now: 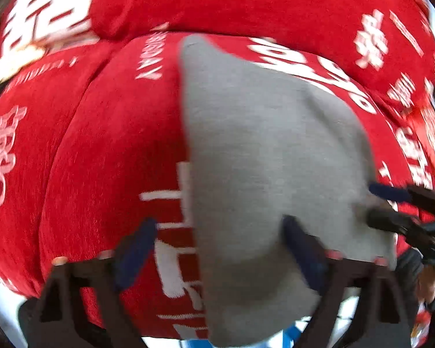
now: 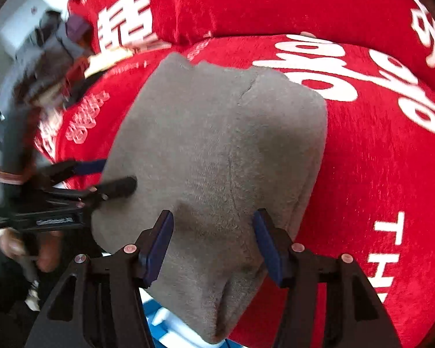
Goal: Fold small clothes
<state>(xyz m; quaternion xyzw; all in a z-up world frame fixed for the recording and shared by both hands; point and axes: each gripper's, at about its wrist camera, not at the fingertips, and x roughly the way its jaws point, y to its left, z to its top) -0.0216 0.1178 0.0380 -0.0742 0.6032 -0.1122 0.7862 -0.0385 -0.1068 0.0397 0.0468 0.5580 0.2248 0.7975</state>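
A small grey garment [image 1: 264, 145] lies spread on a red cushion [image 1: 116, 145] with white lettering. My left gripper [image 1: 217, 229] stands wide open over the cloth's near left edge, one blue pad over the red cushion and the other over the grey cloth. The right gripper [image 1: 385, 206] comes in from the right at the cloth's edge. In the right wrist view the grey garment [image 2: 217, 145] fills the middle. My right gripper [image 2: 213, 217] is open above its near end, with a low ridge of cloth between the pads. The left gripper [image 2: 110, 177] reaches the cloth's left edge.
A second red cushion [image 2: 275, 0] with white lettering rises behind the first. A blue and white surface [image 2: 165, 322] shows under the garment's near end. A hand [image 2: 14, 243] holds the left gripper. Blurred clutter [image 2: 58, 46] sits at the upper left.
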